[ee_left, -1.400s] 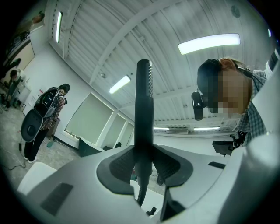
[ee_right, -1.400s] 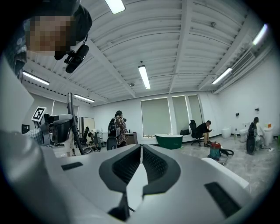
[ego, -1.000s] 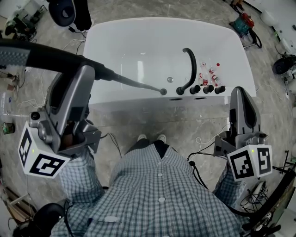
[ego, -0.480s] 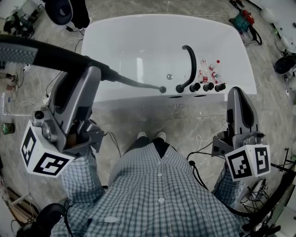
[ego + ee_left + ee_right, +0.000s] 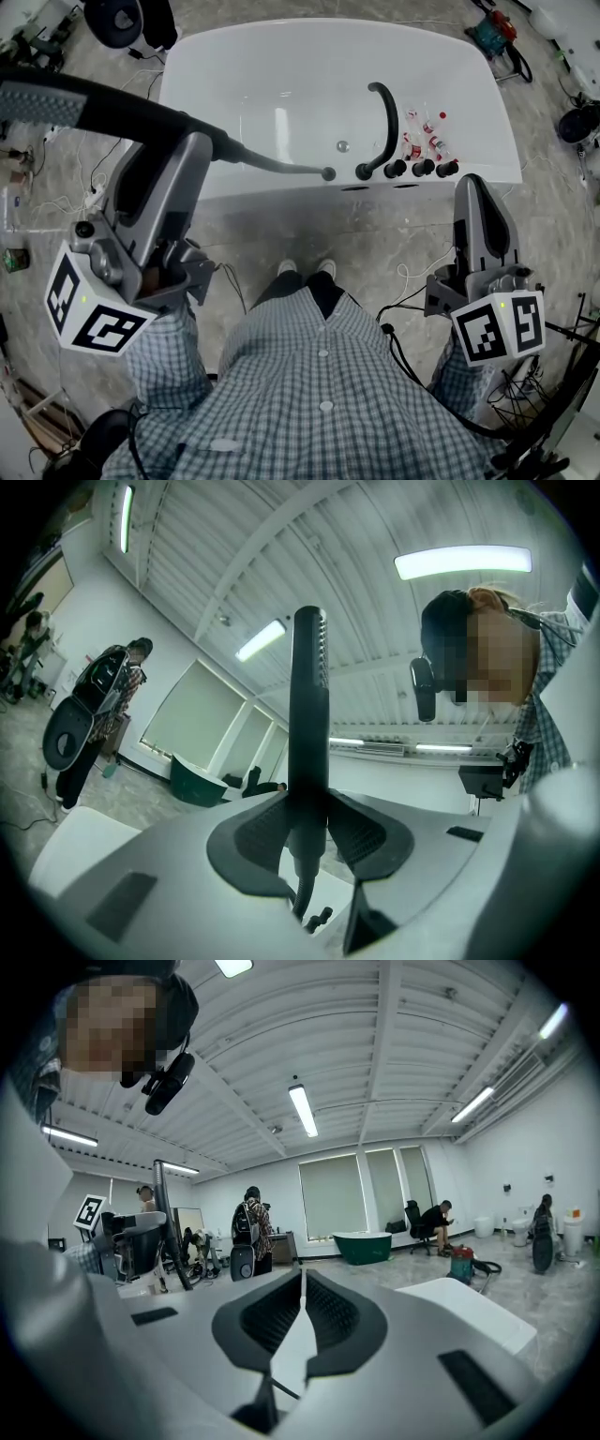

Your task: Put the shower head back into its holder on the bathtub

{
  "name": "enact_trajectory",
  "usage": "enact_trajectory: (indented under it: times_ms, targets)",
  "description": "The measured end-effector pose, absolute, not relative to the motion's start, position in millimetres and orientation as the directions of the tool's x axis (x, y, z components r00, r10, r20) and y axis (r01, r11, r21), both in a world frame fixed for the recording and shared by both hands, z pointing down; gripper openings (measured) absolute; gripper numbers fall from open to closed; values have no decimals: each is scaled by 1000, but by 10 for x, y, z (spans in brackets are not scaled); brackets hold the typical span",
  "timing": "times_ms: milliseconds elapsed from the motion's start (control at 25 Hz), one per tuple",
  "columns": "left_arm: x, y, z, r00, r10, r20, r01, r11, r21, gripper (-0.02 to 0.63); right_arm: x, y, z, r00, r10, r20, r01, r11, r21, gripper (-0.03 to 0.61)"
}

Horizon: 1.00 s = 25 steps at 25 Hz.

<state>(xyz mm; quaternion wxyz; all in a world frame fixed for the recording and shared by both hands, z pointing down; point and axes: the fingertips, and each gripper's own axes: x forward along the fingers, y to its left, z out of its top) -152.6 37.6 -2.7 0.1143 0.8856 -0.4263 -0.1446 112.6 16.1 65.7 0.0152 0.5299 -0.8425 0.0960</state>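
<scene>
The dark shower head [image 5: 103,106] stretches from the far left of the head view toward the white bathtub [image 5: 281,66]. My left gripper [image 5: 200,142] is shut on its handle, held up in the air in front of the tub. Its hose [image 5: 281,166] runs to a fitting [image 5: 328,173] on the tub's near rim. In the left gripper view the handle [image 5: 307,714] stands upright, clamped between the pads [image 5: 258,841]. My right gripper [image 5: 473,185] hangs shut and empty at the right, near the tub's corner; its jaws [image 5: 302,1312] meet with nothing between them.
A black curved spout [image 5: 382,122] and three black knobs [image 5: 422,168] sit on the near rim, with small bottles [image 5: 424,136] behind them. Cables [image 5: 412,281] lie on the stone floor. Other people and a green tub [image 5: 364,1244] stand far off.
My left gripper with the shower head has shifted a little right and up in the picture. The bathtub has drifted toward the top of the frame. The right gripper holds its place.
</scene>
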Motion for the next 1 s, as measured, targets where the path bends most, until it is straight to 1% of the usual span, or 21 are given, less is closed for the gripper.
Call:
enact_trajectory:
  times_ms: [320, 1000]
  targets:
    - [-1398, 174, 273, 601, -794, -95, -744, -598, 297, 118, 1136, 36, 921, -445, -880, 168, -893, 421, -159, 26]
    - [-1347, 24, 658, 591, -806, -27, -768, -572, 289, 118, 1064, 20, 1315, -459, -853, 250, -887, 422, -187, 26]
